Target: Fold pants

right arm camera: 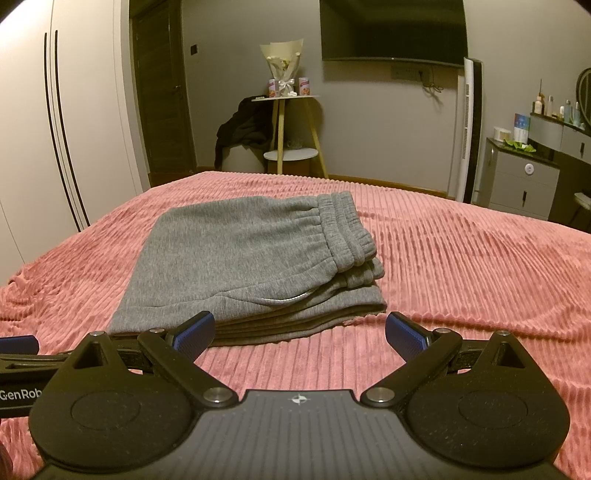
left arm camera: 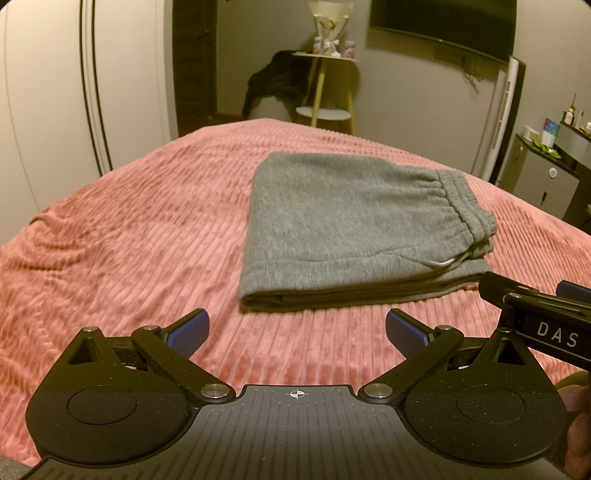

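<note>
The pants (left arm camera: 354, 225) lie in a compact folded stack on the bed (left arm camera: 129, 240), waistband on top at the right. The left gripper (left arm camera: 297, 330) and the right gripper (right arm camera: 299, 332) both hang spread wide and empty, just short of the stack's near edge. The folding looks done; at most a final tidy-up remains.

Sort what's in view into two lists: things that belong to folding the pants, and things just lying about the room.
Belongs to the job:
gray pants, lying folded
pink bedspread under them
left hand-held gripper, open
right hand-held gripper, open

Just lying about:
bouquet on the side table
dark garment
wall TV
dresser with bottles
</note>
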Demonstrator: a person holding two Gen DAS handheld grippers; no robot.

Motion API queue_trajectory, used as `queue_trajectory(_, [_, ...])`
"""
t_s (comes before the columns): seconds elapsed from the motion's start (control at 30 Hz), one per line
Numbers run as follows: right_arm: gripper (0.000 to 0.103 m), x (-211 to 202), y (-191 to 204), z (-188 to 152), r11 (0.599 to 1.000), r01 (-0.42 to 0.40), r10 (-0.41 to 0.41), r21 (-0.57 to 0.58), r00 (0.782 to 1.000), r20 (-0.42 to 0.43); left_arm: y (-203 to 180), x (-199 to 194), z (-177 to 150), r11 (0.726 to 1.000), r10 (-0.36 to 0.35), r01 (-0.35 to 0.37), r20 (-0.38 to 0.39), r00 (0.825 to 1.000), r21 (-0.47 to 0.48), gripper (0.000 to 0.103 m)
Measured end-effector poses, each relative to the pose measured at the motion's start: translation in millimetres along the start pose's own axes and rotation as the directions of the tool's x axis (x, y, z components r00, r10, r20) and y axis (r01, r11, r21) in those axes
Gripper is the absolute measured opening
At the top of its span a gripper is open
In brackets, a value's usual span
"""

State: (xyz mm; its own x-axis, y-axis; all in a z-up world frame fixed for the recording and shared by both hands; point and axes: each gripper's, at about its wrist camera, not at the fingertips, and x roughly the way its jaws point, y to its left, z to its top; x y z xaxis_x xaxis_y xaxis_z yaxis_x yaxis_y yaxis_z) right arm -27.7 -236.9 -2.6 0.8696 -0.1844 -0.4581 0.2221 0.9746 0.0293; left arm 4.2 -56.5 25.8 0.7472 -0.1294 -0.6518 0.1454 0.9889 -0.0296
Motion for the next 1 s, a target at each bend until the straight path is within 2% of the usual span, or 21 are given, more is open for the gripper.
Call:
queue_trajectory(0.37, [0.099, 0.6, 0.9, -1.0, 1.0, -0.002, 0.002, 0.002, 1.0, -0.004, -1.9, -0.3, -0.4, 1.0, 0.013, -0.013, -0.005, 1.0, -0.004, 0.103])
queue_trajectory(0.7, [0.099, -0.1, 3.9, -2.0, 1.0, -0.014, 0.014, -0.007, 1.0, -0.003, -0.8, 1.2, 0.7, 0.998, 0.056, -0.056, -0.015, 0.998, -0.014, 0.103])
queue_trajectory(1.0, [0.099, 0.8, 2.6, -1.2, 1.0, -0.006, 0.006, -0.004, 1.0, -0.009, -2.2, -2.9, 1.2, 0.999, 0.035, -0.035, 0.019, 0.999, -0.004, 0.103])
